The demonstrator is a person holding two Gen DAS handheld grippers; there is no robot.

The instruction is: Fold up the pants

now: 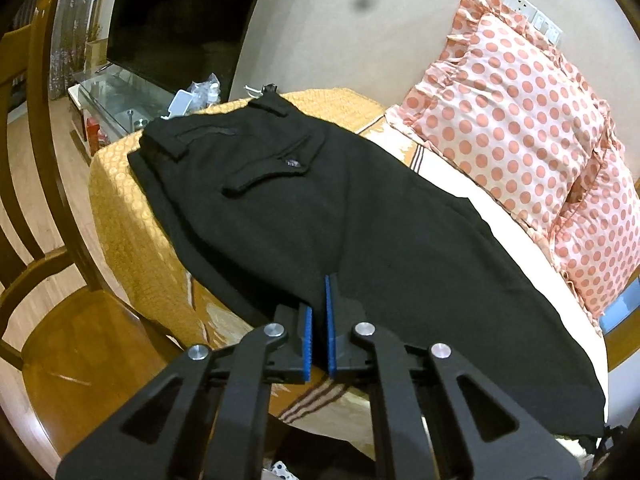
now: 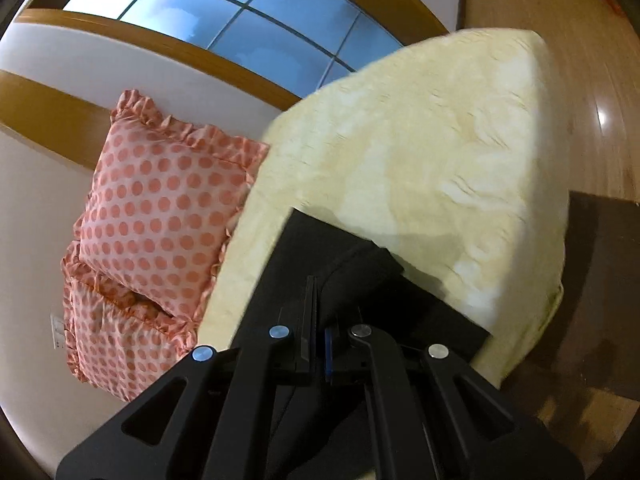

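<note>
Left wrist view: my left hand-held gripper (image 1: 319, 322) tilts down, clenched at the near edge of the black pants (image 1: 320, 208), whose long axis runs along the bed (image 1: 120, 208), waistband at the far corner. My right hand-held gripper (image 2: 319, 320) is clenched on a pants fold.

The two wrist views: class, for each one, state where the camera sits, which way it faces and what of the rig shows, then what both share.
Left wrist: on the left gripper, looking down along black pants toward a wooden chair.
Right wrist: on the right gripper, shut on the pants' end, facing the pale yellow bedcover and window.
Shared: pants, pink polka-dot pillows.
</note>
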